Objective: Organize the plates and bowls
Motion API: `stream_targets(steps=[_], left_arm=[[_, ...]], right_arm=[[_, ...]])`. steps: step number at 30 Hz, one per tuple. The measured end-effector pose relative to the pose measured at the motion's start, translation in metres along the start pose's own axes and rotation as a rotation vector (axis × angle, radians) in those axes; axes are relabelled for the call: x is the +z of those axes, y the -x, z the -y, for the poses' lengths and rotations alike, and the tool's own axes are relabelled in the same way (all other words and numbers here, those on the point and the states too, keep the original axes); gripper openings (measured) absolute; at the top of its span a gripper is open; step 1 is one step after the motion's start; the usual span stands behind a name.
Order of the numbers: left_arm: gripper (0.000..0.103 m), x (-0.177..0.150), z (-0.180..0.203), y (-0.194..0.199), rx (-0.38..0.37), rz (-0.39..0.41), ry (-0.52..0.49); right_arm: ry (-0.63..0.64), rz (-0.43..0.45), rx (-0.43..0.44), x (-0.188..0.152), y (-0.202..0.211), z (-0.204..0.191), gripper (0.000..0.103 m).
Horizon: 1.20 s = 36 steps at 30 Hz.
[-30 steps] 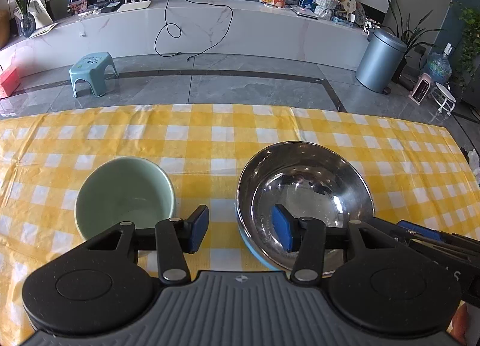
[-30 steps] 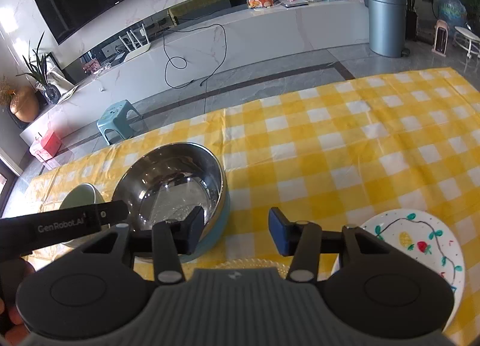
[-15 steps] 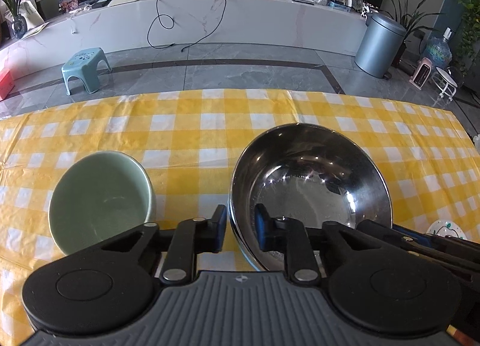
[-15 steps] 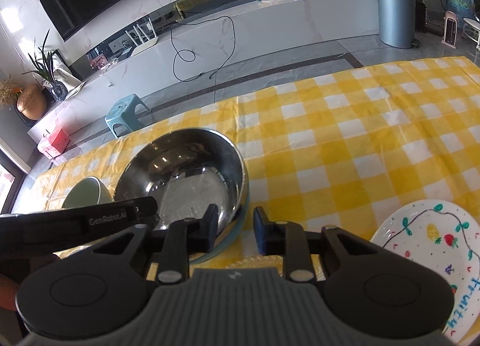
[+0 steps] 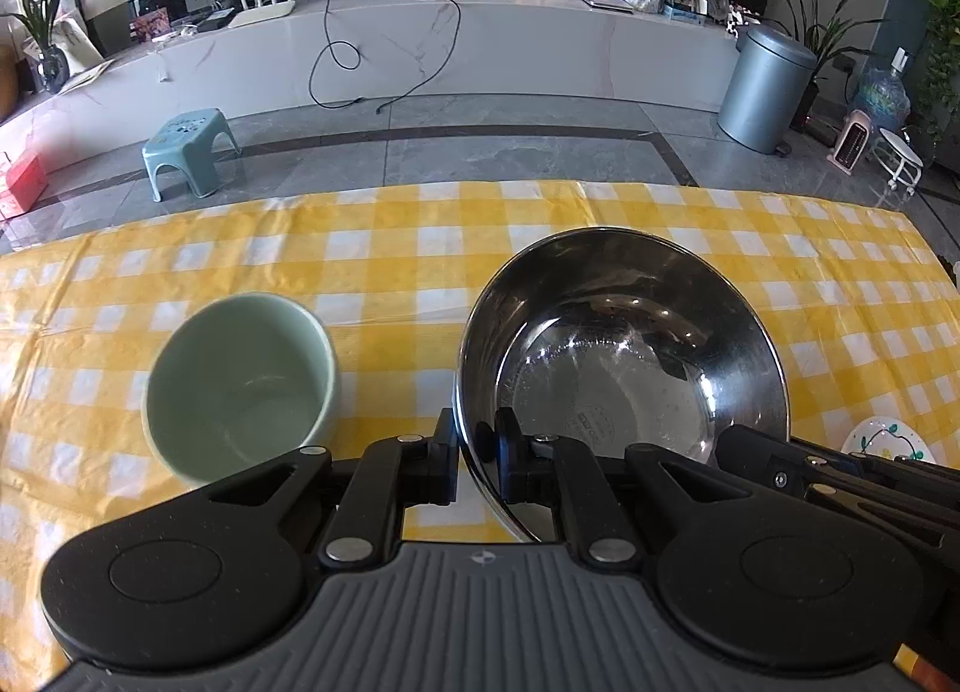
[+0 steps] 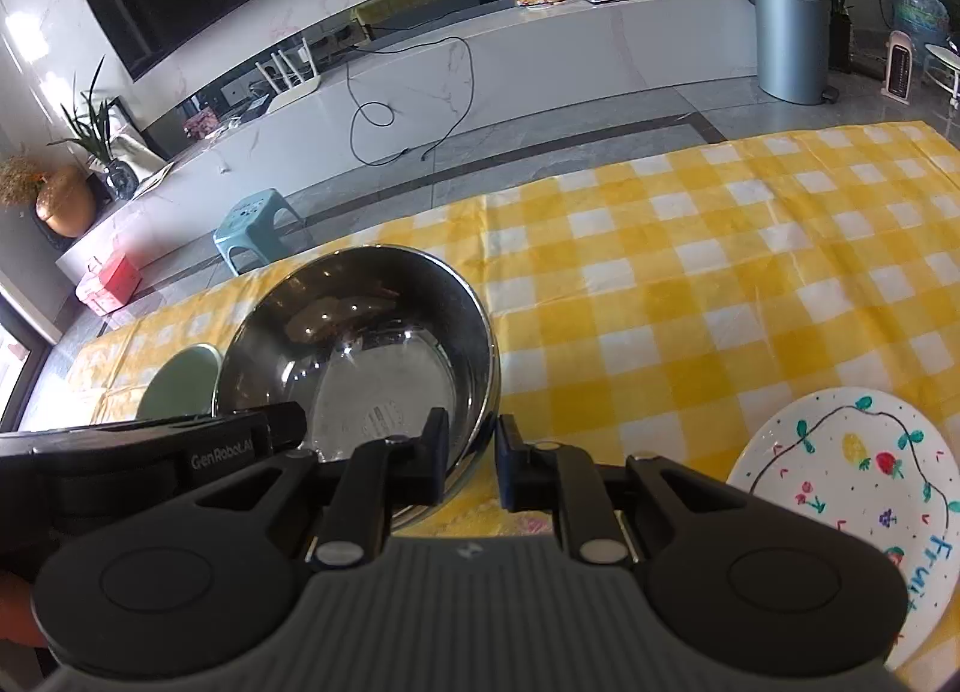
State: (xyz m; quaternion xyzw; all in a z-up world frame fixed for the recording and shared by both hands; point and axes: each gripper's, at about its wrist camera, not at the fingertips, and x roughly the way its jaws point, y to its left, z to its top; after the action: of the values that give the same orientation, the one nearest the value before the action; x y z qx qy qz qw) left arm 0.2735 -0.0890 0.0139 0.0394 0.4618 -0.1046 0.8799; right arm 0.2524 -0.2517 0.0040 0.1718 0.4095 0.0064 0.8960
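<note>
On yellow-checked tabletop [image 5: 420, 248], shiny round steel bowl [image 5: 624, 356] sits w/ both tongs pinching its near rim, jaws just closing: left tongs [image 5: 477, 455] on left side, right tongs [image 6: 471, 461] on right; step: two-handed grab; next, prob. level lift, keeping clear of pale green ceramic bowl [image 5: 240, 386].

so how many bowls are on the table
2 showing: a green bowl on the left, and a steel bowl right of it, its near rim pinched by both tongs. Something blue under it earlier may be a hidden third.
</note>
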Motion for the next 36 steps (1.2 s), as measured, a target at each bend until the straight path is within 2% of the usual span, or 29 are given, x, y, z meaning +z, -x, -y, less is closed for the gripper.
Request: stream_targets(steps=[10, 17, 27, 31, 36], left_arm=[[0.013, -0.025, -0.019, 0.050, 0.037, -0.013, 0.041], [0.013, -0.051, -0.030, 0.086, 0.057, -0.004, 0.060], [0.013, -0.091, -0.052, 0.139, 0.051, 0.016, 0.098], [0.013, -0.106, -0.062, 0.157, 0.057, 0.009, 0.086], [0.014, -0.124, -0.080, 0.170, 0.051, -0.038, 0.087]], right_arm=[[0.028, -0.018, 0.072, -0.022, 0.040, -0.022, 0.013], [0.087, -0.020, 0.100, -0.051, 0.075, -0.044, 0.013], [0.067, -0.005, 0.139, -0.100, 0.128, -0.065, 0.012], [0.056, 0.006, 0.157, -0.117, 0.149, -0.078, 0.012], [0.064, -0.017, 0.182, -0.139, 0.162, -0.094, 0.011]])
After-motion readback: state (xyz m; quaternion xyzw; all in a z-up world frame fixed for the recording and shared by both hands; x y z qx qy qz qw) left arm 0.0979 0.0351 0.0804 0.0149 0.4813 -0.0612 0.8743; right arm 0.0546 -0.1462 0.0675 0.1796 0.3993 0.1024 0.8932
